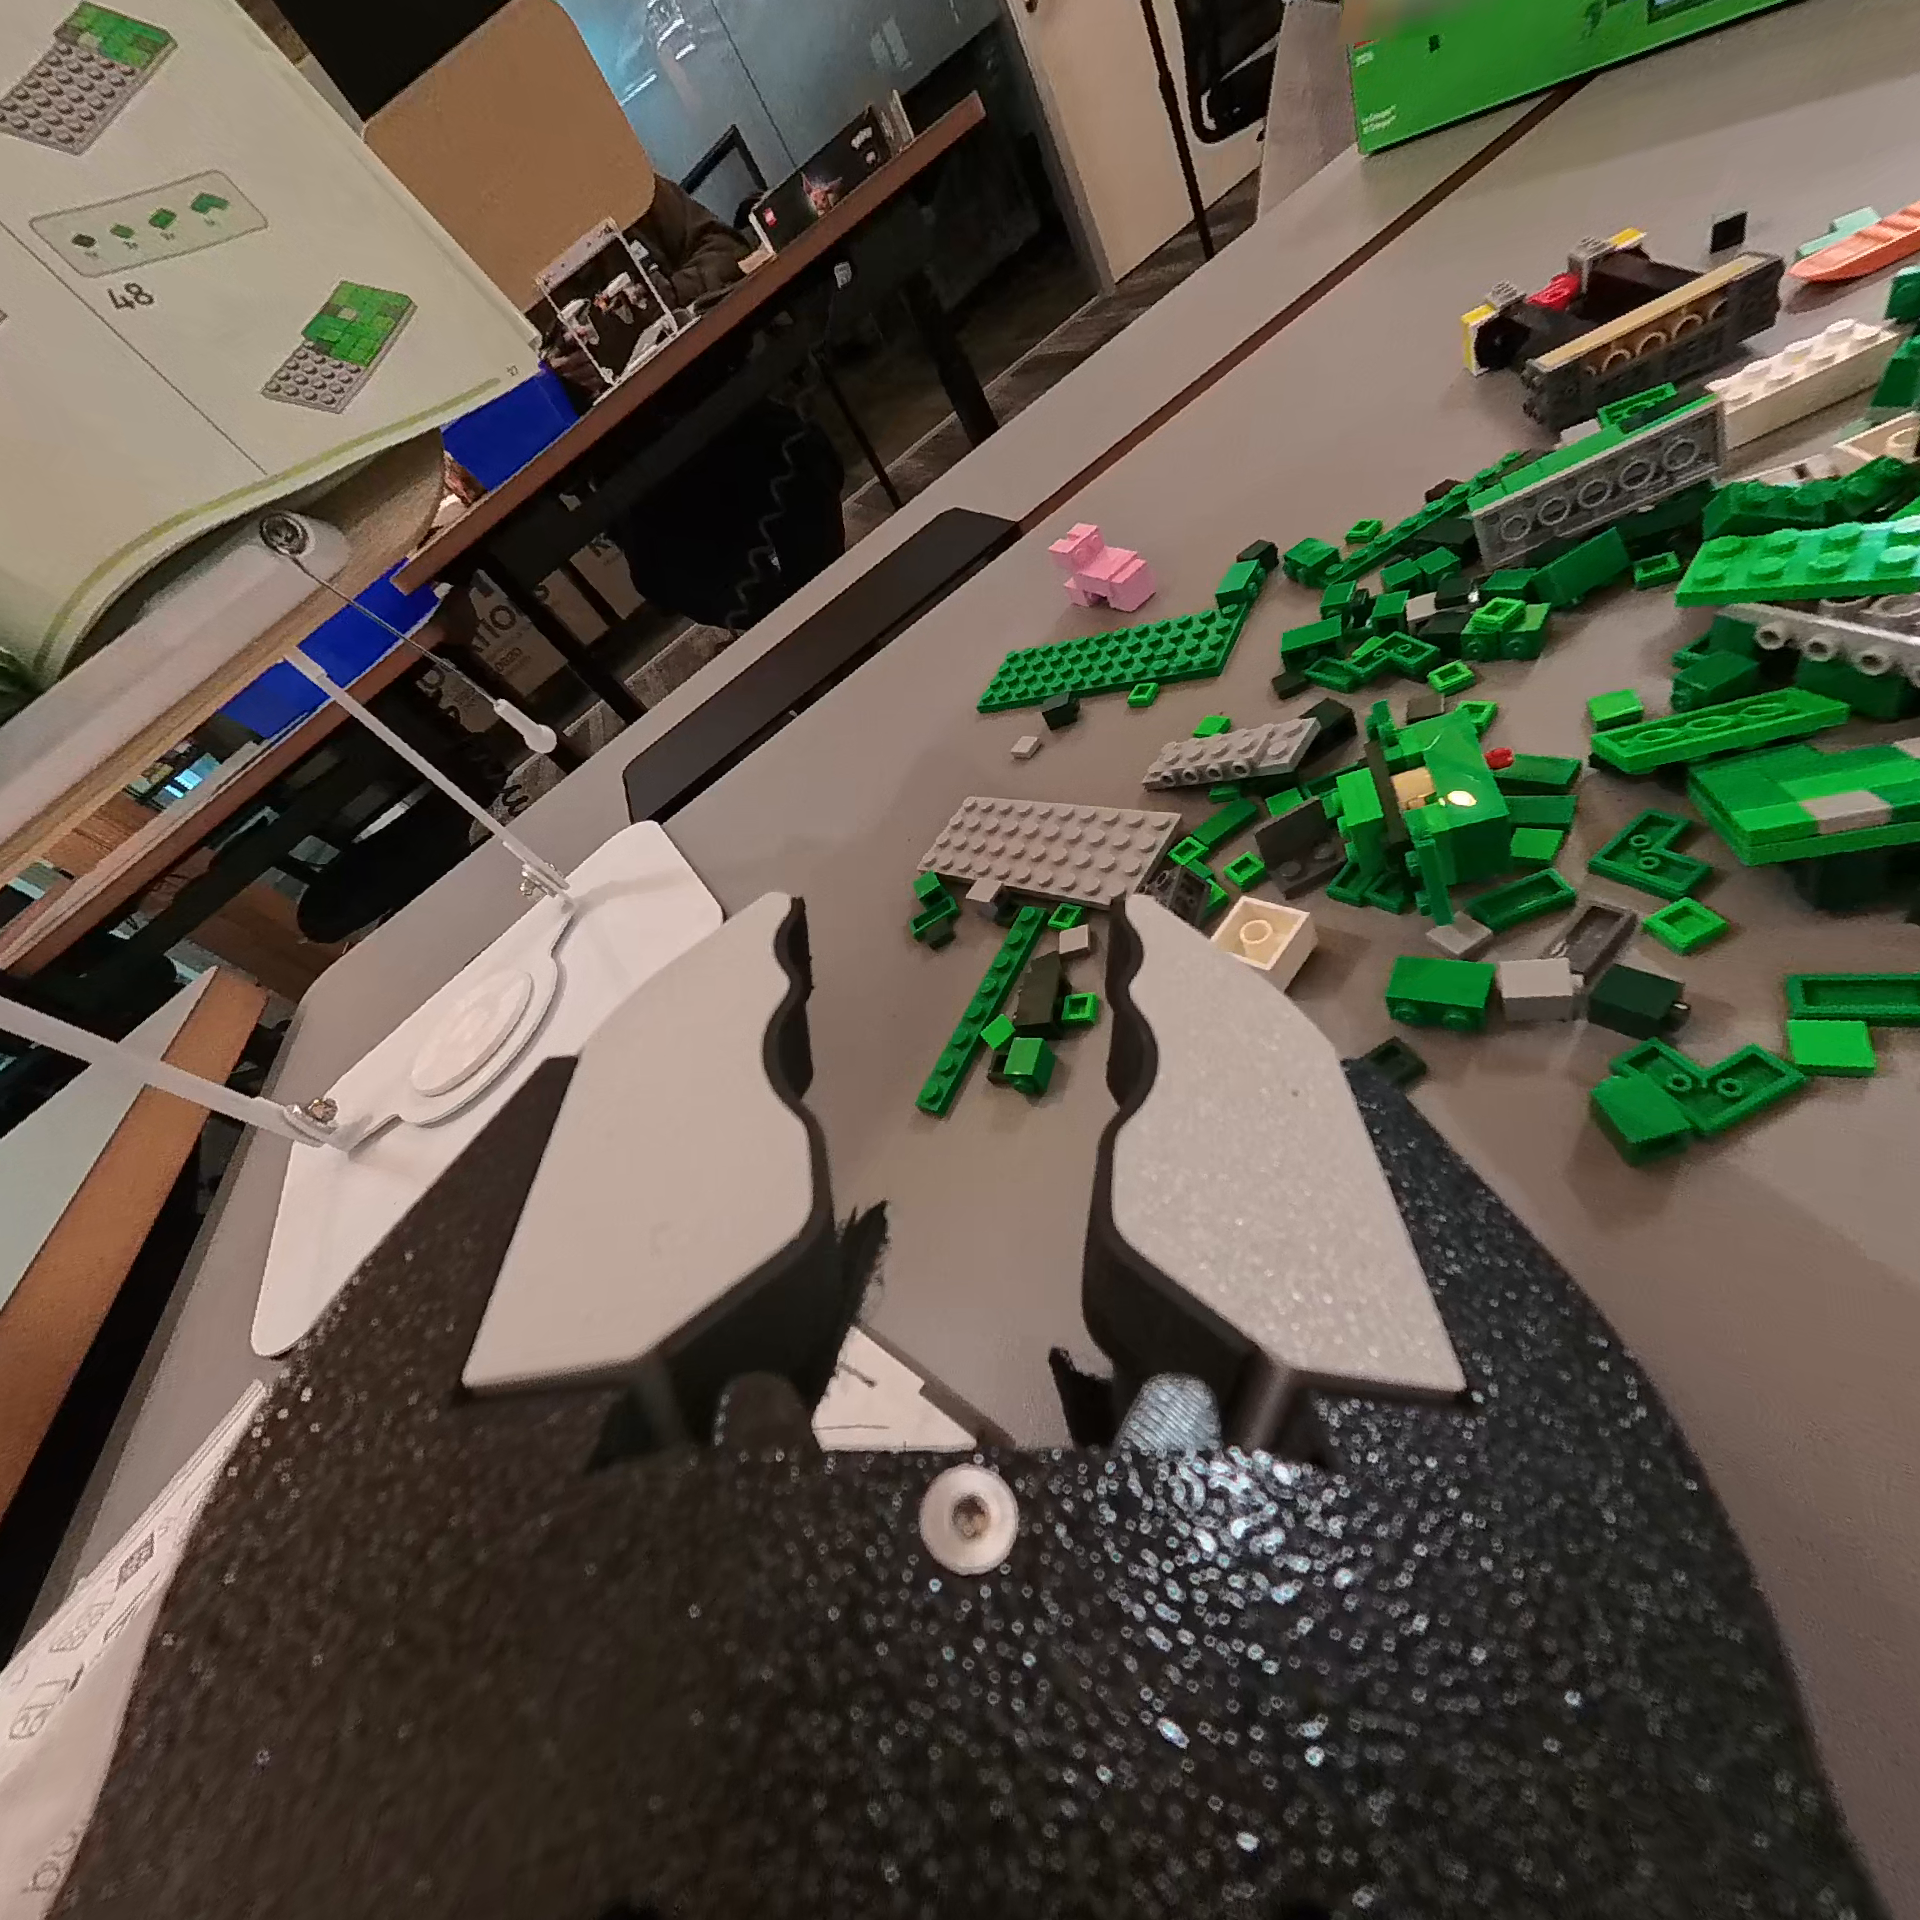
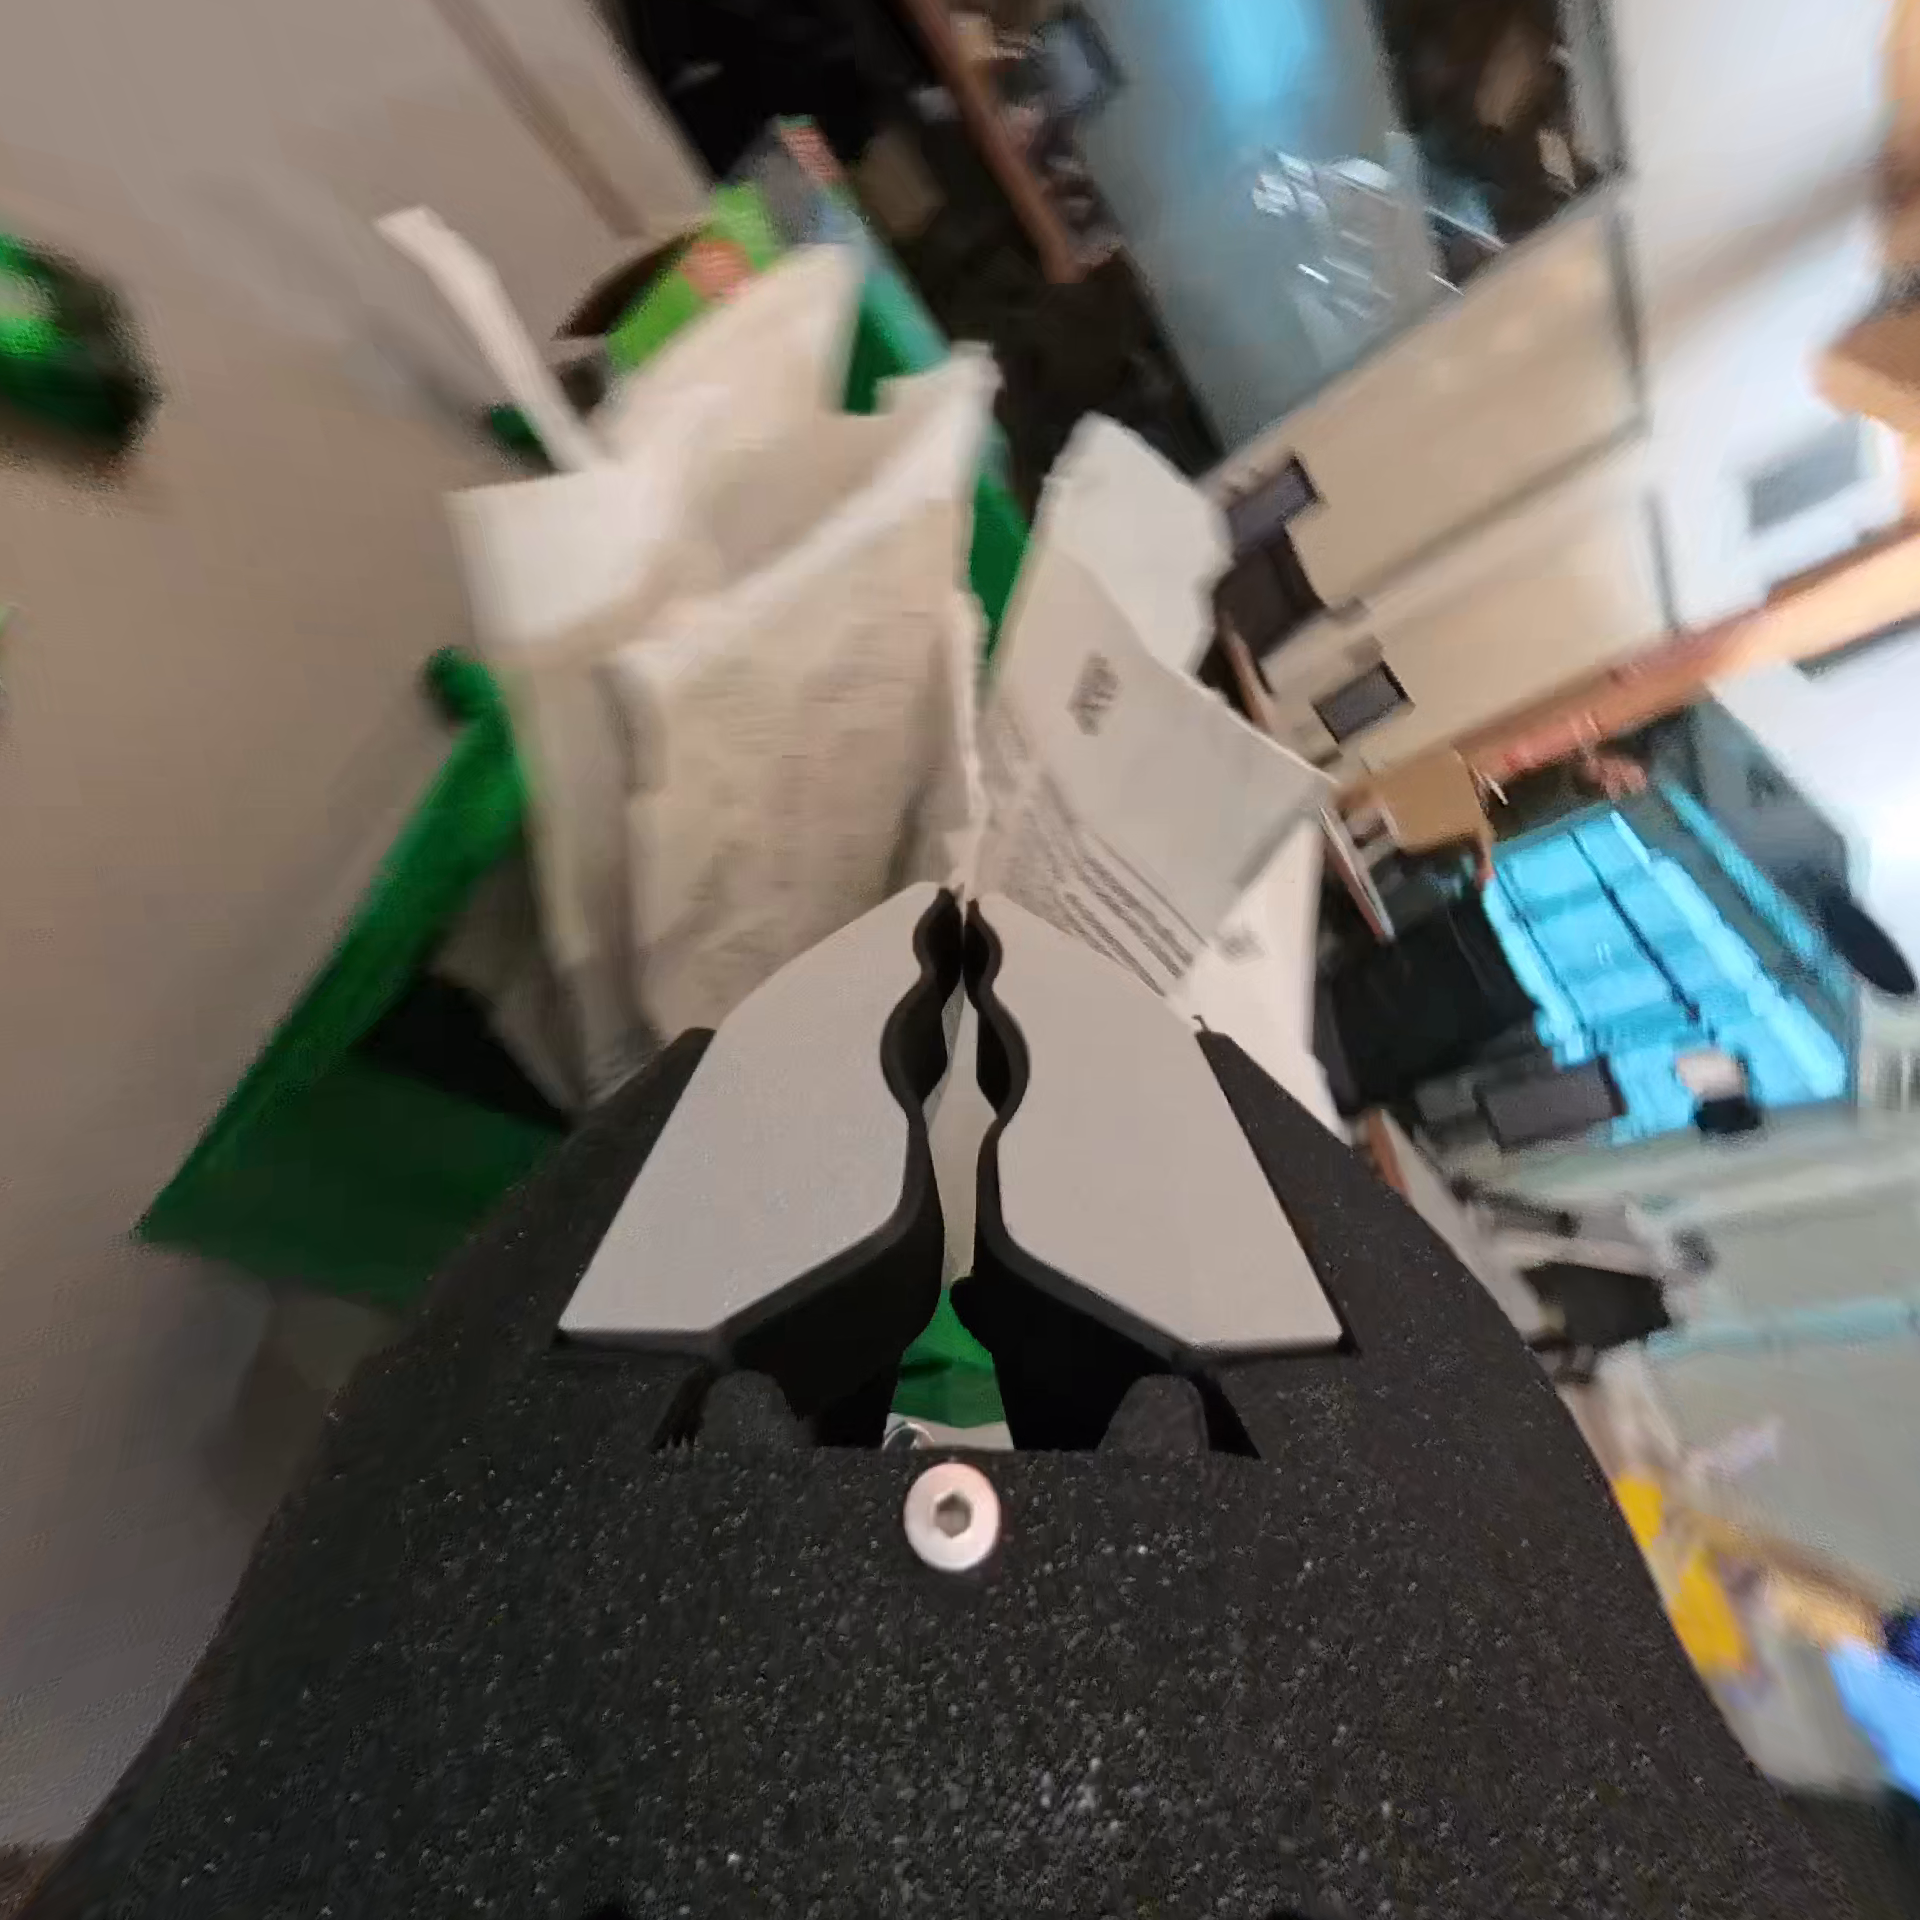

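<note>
My left gripper (image 1: pixel 961 920) is open and empty, low over the grey table (image 1: pixel 1558 1403). Just ahead between its fingers lie a long green strip plate (image 1: pixel 982 1013) and a few small green bricks (image 1: pixel 1023 1065). A grey studded plate (image 1: pixel 1049 847) lies beyond them and a cream brick (image 1: pixel 1262 935) lies by the right fingertip. My right gripper (image 2: pixel 961 904) is shut on the torn edge of a white printed paper bag (image 2: pixel 1122 748), held up in the air. That view is motion-blurred.
A pile of green and grey bricks (image 1: pixel 1662 675), a green block build (image 1: pixel 1423 800), a green baseplate (image 1: pixel 1122 649) and a pink pig figure (image 1: pixel 1101 566) lie ahead right. An instruction booklet (image 1: pixel 208 260) sits on a white stand (image 1: pixel 468 1039) at left. A green box (image 2: pixel 343 1039) and another white bag (image 2: pixel 727 675) show at the right gripper. The left gripper's tips are roughly 65 centimetres from the right gripper's. The pink pig figure (image 1: pixel 1101 566) is about 20 centimetres from my left fingertips.
</note>
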Demonstrator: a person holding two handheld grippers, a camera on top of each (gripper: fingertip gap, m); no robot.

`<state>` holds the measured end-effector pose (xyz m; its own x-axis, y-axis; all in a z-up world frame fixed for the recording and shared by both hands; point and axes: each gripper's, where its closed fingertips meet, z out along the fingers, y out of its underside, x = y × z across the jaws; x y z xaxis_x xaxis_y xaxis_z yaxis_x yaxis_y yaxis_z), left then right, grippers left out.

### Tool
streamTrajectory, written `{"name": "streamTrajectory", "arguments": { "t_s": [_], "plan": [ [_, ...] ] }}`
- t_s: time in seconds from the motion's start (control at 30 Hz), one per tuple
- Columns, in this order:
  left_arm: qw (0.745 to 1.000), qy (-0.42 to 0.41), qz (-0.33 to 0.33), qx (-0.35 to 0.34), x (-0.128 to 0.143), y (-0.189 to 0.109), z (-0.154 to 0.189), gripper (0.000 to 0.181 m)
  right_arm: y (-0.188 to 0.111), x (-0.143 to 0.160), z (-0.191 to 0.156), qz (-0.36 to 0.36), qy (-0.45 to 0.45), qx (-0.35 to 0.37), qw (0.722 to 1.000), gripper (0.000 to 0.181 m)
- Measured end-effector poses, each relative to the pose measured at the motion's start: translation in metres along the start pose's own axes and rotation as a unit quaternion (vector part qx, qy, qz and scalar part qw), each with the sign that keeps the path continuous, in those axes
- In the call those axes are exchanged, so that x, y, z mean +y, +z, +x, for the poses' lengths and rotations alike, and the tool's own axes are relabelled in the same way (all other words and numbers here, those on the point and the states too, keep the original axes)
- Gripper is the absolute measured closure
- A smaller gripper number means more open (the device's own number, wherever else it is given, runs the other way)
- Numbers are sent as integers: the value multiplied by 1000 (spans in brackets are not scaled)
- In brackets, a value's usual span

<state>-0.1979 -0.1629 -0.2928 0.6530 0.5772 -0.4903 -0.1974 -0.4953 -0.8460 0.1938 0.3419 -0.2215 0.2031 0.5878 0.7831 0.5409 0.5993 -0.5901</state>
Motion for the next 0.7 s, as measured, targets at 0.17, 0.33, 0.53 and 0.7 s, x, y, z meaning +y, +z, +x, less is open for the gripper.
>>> {"name": "streamTrajectory", "arguments": {
  "t_s": [0.17, 0.33, 0.53, 0.7],
  "plan": [
    [1000, 0, 0, 0, 0, 0, 0, 127, -6, 18, 41, -9, 190, 81, 978, 181],
    [1000, -1, 2, 0, 0, 0, 0, 127, -4, 27, 49, -16, 241, 110, 964, 181],
    [1000, -3, 3, 1, 0, 0, 0, 127, -1, 21, 37, 3, 231, 66, 971, 181],
    [1000, -3, 3, 1, 0, 0, 0, 127, -12, -5, -11, 65, 166, -103, 978, 168]
  ]
}}
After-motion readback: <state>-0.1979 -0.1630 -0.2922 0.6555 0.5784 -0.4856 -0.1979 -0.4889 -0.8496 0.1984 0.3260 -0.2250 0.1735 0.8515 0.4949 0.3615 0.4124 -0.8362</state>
